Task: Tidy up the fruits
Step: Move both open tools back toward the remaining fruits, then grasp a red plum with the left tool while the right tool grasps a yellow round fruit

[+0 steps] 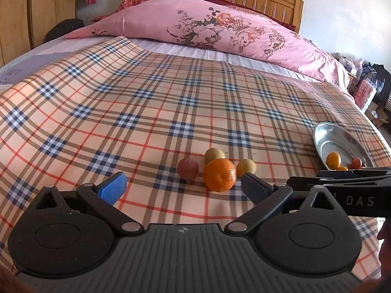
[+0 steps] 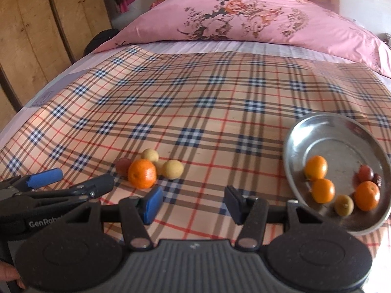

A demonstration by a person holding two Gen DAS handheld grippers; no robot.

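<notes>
Both tongs tilt down over the bed: the left tongs [image 1: 182, 188] stand wide and empty just short of a loose cluster of fruit, the right tongs [image 2: 193, 204] half open and empty beside them. The cluster holds an orange [image 1: 220, 174], two pale yellow fruits and a reddish one [image 1: 187, 168]. More fruit lies in a metal plate [image 2: 293, 131] to the right, on a plaid cloth [image 1: 146, 112] before a pink pillow [image 1: 207, 24].

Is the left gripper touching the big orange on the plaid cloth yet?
Apart. The left wrist view shows plaid cloth between the open left gripper and the big orange just ahead of its fingers.
</notes>
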